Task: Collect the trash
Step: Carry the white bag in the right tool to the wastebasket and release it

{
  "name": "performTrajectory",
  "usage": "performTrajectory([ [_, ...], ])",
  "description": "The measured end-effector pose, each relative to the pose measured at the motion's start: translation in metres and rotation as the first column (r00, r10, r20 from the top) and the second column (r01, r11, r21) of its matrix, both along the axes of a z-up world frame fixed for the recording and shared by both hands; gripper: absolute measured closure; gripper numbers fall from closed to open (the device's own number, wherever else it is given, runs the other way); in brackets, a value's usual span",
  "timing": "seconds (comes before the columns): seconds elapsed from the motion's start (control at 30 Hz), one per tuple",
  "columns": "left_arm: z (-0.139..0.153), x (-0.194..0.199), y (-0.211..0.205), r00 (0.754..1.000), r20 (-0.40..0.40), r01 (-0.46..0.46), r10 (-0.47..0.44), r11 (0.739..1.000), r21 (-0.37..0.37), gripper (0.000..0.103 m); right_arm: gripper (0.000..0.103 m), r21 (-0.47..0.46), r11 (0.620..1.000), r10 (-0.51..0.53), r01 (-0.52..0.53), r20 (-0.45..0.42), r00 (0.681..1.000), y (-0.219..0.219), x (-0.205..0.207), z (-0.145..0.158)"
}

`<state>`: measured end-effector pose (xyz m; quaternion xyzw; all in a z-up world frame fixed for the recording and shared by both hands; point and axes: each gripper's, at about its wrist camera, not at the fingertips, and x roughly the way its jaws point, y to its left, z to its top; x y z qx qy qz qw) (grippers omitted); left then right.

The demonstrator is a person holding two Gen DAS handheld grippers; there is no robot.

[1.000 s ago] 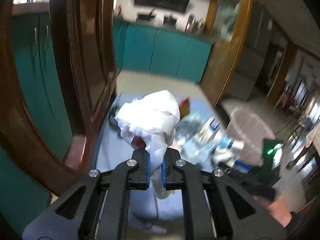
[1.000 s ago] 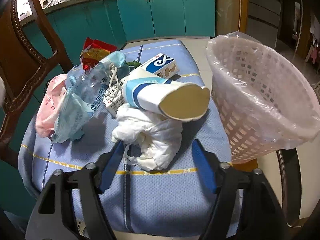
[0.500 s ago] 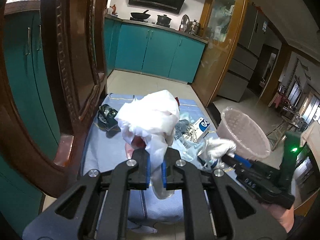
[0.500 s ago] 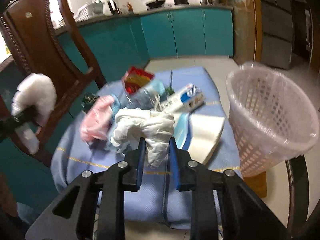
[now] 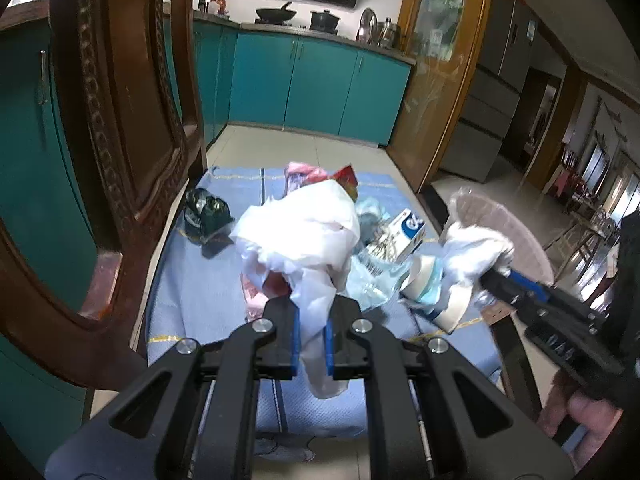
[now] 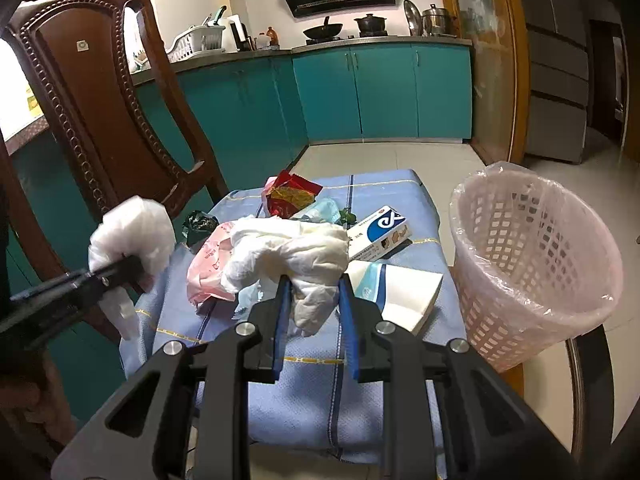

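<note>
Trash lies heaped on the blue cloth [image 6: 320, 380]; the left gripper [image 5: 311, 334] pinches a white bag [image 5: 304, 236], the right gripper [image 6: 314, 306] clamps crumpled tissue [image 6: 292, 252] near the basket [image 6: 532, 264].

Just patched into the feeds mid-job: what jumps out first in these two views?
Both grippers are loaded: the left gripper is clamped on a white plastic bag, and the right gripper pinches a crumpled white tissue wad, both held above the blue cloth. To the right stands the lined pink wastebasket, with more litter, including a blue-and-white box, spread on the cloth.
</note>
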<state>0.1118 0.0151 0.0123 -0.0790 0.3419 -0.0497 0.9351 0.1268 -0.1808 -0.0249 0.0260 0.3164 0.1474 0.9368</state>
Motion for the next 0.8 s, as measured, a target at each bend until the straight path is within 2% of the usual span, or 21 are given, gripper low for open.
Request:
performTrajectory([
  [0.53, -0.01, 0.007, -0.012, 0.999, -0.027, 0.027, -0.026, 0.999, 0.043, 0.093, 0.079, 0.021, 1.0, 0.0, 0.0, -0.007, 1.0, -0.009, 0.004, 0.0],
  [0.73, -0.006, 0.004, -0.011, 1.0, -0.003, 0.023, -0.023, 0.996, 0.086, 0.093, 0.079, 0.006, 1.0, -0.007, 0.007, -0.009, 1.0, -0.006, 0.006, -0.003],
  [0.8, -0.006, 0.003, -0.006, 1.0, -0.007, 0.023, -0.022, 0.998, 0.065, 0.093, 0.079, 0.001, 1.0, -0.009, 0.009, -0.005, 1.0, -0.004, 0.007, -0.004],
])
